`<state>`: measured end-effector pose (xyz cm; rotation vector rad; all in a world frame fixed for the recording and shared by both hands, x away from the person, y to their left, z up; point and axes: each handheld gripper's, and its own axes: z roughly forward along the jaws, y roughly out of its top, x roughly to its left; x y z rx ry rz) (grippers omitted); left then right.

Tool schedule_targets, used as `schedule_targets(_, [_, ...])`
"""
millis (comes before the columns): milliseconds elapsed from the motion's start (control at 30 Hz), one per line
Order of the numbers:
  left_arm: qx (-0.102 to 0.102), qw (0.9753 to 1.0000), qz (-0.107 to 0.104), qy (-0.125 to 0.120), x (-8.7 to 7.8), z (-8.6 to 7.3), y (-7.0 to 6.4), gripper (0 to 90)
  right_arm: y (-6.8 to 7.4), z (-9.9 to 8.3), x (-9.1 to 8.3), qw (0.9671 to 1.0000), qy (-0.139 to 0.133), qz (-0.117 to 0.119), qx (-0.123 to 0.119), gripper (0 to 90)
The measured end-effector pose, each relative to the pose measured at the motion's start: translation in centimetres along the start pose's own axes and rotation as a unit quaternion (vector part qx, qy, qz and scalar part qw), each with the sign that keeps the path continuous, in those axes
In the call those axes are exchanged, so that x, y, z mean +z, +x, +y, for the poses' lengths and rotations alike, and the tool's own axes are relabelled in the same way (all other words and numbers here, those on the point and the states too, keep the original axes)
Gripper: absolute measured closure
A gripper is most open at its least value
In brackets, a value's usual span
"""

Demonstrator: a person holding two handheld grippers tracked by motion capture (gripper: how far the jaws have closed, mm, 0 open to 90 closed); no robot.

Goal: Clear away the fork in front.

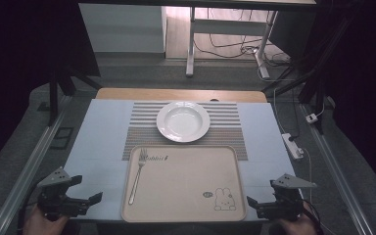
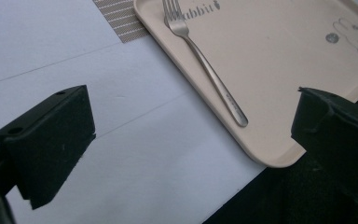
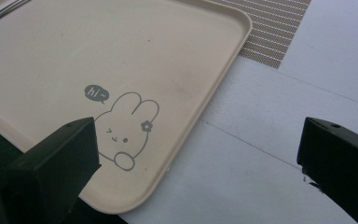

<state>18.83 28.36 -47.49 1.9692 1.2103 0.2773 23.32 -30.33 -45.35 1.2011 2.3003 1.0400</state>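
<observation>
A beige tray (image 1: 186, 211) with a rabbit drawing lies at the near middle of the table. A metal fork (image 1: 137, 176) rests along its left side, tines away from me. A white deep plate (image 1: 183, 121) sits on a striped placemat (image 1: 227, 120) beyond the tray. My left gripper (image 1: 84, 190) hovers open at the near left, just left of the tray (image 2: 279, 51), with the fork (image 2: 205, 65) ahead of its jaws. My right gripper (image 1: 262, 193) is open at the near right, by the tray's rabbit corner (image 3: 121, 135). Neither holds anything.
A pale blue cloth (image 1: 100, 132) covers the table. A white power strip (image 1: 292, 145) lies off the table's right edge, with cables on the floor. A desk frame (image 1: 191, 44) stands beyond the table. Metal rails run along both sides.
</observation>
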Motion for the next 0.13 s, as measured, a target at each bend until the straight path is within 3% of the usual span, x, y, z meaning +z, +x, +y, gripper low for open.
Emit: schedule_targets(133, [-0.005,0.9999,-0.006,-0.006,-0.05,0.06,0.13,0.0,0.04,-0.02,0.08,1.0000,0.005,-0.001,-0.008,0.0])
